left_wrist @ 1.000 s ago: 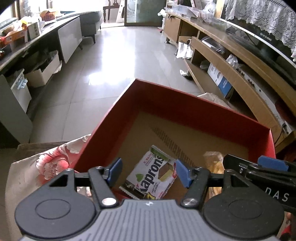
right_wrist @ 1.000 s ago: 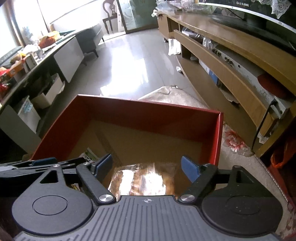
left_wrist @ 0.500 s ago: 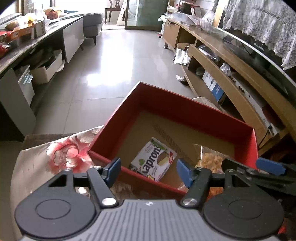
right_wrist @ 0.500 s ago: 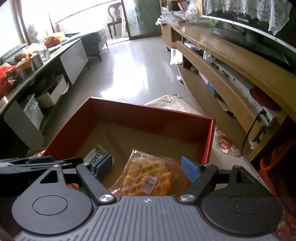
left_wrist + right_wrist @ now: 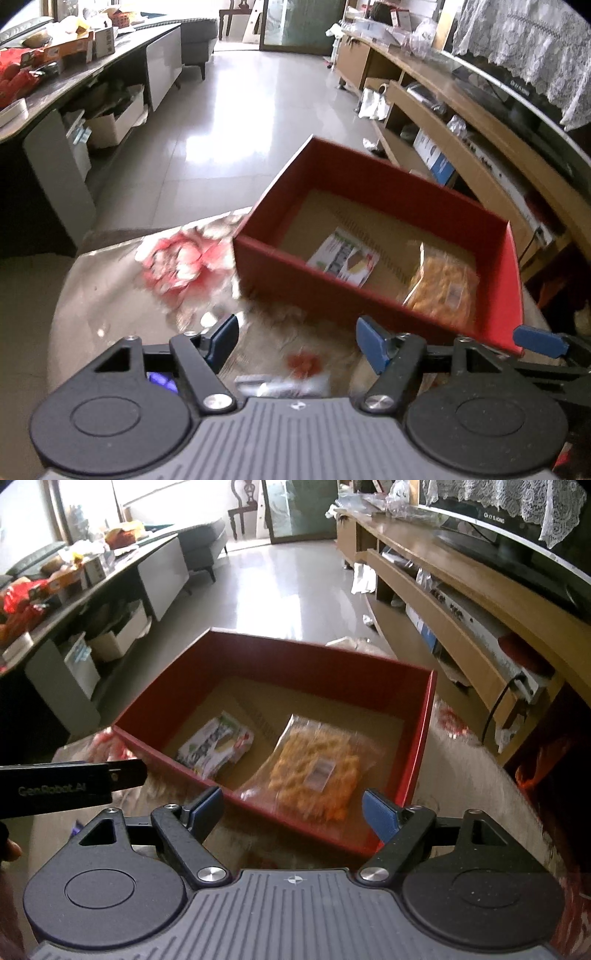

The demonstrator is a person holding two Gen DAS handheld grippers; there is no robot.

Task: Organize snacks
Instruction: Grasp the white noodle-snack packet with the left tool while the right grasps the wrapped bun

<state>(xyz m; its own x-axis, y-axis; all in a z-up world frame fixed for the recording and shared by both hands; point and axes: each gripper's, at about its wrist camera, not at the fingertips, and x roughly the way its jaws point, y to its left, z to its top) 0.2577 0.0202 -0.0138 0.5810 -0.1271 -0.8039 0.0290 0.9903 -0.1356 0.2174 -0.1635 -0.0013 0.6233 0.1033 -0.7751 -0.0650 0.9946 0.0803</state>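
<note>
While both tongs hang over the flowered tablecloth [image 5: 110,295], the open red cardboard box with a brown floor [image 5: 421,738] stands in front of them, just beyond their blue tips. The left gripper [image 5: 297,343] has its jaws spread wide and holds nothing; below it, on the cloth, lies a small silvery wrapper [image 5: 280,386] near the gripper body, blurred, and a purple thing [image 5: 160,380] shows under the left finger, too hidden to name. The right gripper [image 5: 293,810] is also wide and empty, with its tips over the near wall of the box. Inside the box two snacks lie flat and apart from each other: a white and green wafer packet with printed letters [image 5: 218,744] on the left part of the floor, and a clear plastic bag of orange waffle snacks with a small label [image 5: 314,771] on the right part, close to the near wall. Both snacks are ahead of the tongs and touch neither of them. In the left wrist view the right gripper's blue fingertip [image 5: 539,341] shows beside the box's near right corner.
</note>
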